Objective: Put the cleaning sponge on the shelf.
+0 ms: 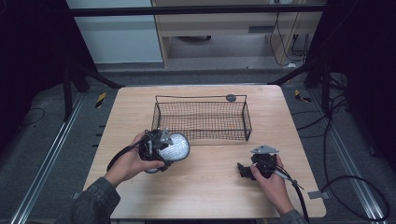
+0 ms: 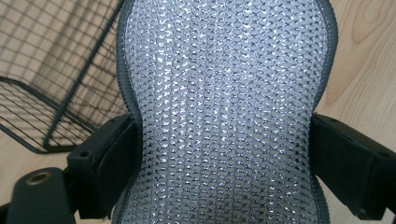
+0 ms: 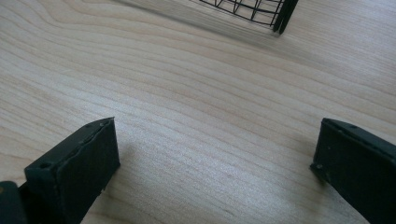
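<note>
wire basket point(image 1: 201, 119) on desk point(image 1: 210, 186), toward far edge, centre | mesh pad point(image 1: 173, 148) in left tongs point(image 1: 161, 151), just before basket's near-left corner | right tongs point(image 1: 243, 170) near-right of basket, apart from it, over bare desk | pad left of right tongs, well apart

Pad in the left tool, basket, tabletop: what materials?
Pad: looks like silvery woven mesh fabric with a grey stitched edge, glinting. Basket: thin black wire grid, probably coated metal. Tabletop: pale wood grain, matte, perhaps laminate.
</note>
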`<state>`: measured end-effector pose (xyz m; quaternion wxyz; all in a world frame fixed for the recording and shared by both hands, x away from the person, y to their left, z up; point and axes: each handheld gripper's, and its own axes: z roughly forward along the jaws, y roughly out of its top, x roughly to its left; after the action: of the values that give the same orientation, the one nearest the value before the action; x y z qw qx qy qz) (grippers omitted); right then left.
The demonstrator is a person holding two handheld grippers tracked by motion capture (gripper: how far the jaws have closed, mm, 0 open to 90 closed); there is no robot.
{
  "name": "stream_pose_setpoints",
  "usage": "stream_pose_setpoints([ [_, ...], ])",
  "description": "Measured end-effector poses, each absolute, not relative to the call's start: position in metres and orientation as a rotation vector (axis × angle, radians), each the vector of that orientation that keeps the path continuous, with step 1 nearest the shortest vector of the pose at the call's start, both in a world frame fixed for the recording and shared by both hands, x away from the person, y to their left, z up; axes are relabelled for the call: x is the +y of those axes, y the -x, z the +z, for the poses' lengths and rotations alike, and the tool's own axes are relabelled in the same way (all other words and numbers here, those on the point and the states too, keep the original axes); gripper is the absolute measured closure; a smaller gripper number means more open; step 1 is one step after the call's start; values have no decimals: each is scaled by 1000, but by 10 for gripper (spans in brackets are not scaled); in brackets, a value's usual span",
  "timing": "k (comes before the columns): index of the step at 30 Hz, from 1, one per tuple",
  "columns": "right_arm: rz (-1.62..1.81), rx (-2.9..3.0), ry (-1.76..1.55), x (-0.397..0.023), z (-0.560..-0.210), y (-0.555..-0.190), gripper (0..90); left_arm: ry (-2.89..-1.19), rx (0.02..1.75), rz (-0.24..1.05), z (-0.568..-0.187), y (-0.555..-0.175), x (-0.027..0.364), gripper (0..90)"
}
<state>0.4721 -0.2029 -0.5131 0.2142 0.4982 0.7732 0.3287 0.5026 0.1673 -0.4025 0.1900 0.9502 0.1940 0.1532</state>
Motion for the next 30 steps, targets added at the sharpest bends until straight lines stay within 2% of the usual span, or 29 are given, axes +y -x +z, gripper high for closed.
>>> stream_pose_setpoints([
  [8, 914, 2150, -1374, -202, -513, -473, 7, -2666, 485, 467, -382, -507, 166, 110],
  [15, 911, 2148, -1373, -202, -513, -473, 8, -2675, 432, 565, -357, -515, 166, 110],
  [24, 910, 2149, -1373, -202, -513, -473, 7, -2622, 436, 578, -335, -551, 160, 110],
  [30, 912, 2145, -1378, -202, -513, -472, 8, -2638, 410, 703, -327, -564, 149, 111],
])
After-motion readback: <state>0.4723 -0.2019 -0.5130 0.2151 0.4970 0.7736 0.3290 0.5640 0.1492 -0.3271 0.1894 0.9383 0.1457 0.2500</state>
